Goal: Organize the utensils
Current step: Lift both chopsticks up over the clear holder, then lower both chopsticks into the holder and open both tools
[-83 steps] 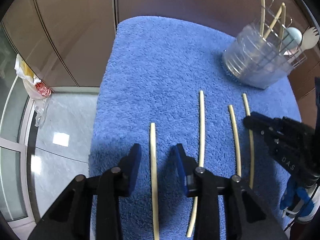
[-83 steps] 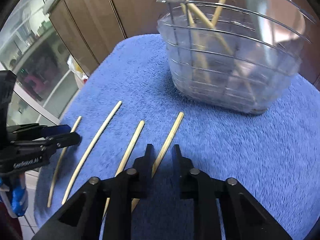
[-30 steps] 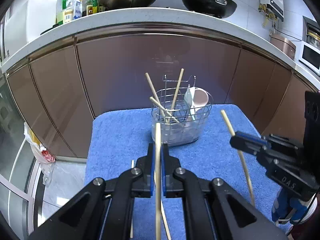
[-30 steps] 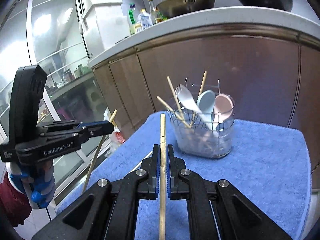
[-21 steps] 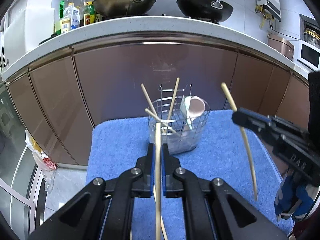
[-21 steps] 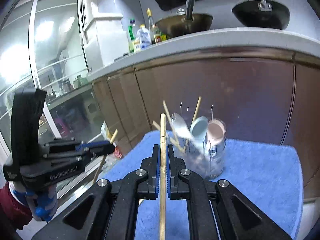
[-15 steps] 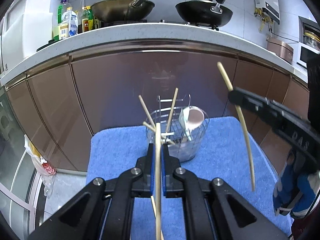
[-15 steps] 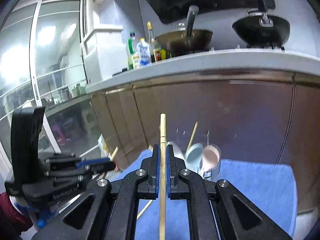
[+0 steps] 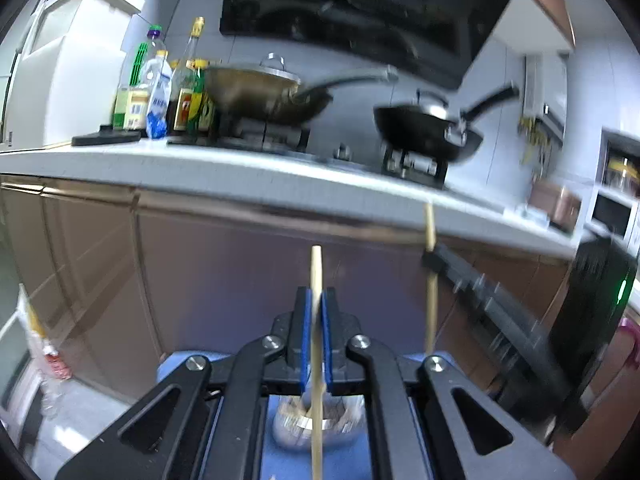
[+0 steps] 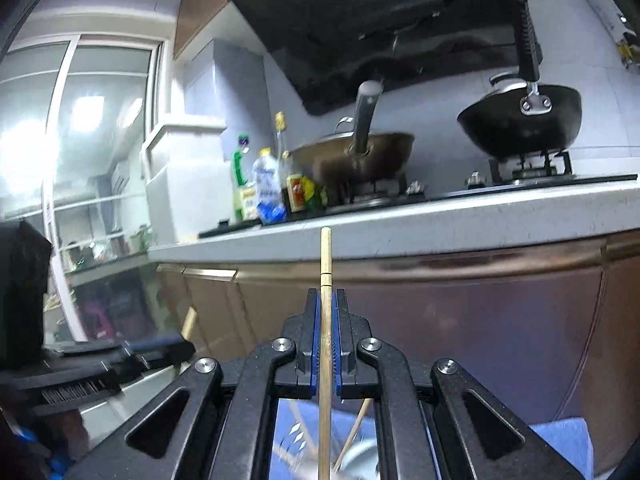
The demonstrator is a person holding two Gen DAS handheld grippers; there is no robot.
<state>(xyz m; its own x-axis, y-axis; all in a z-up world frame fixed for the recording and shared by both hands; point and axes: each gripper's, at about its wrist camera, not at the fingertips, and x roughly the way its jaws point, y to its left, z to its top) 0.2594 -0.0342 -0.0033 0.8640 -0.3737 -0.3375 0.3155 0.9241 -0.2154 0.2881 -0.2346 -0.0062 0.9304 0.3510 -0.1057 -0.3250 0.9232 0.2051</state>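
My left gripper (image 9: pixel 315 300) is shut on a pale wooden chopstick (image 9: pixel 316 268) held upright; its lower end points down toward the clear utensil holder (image 9: pixel 292 426) on the blue towel (image 9: pixel 280 460). My right gripper (image 10: pixel 327 300) is shut on another chopstick (image 10: pixel 326 256), also upright, above the holder (image 10: pixel 360 460). The right gripper with its chopstick (image 9: pixel 430 292) shows at the right of the left wrist view. The left gripper shows at the lower left of the right wrist view (image 10: pixel 160 350).
Brown cabinet fronts (image 9: pixel 224 280) stand under a white counter (image 9: pixel 240 176). On it are a wok (image 9: pixel 260 92), a black pan (image 9: pixel 424 136) and bottles (image 9: pixel 160 88). A range hood (image 10: pixel 380 20) hangs above. A glass door (image 10: pixel 80 140) is at the left.
Both grippers took a chopstick off the towel, lifted it and tilted upward. The holder has dropped from mid-view to below the fingers in both views.
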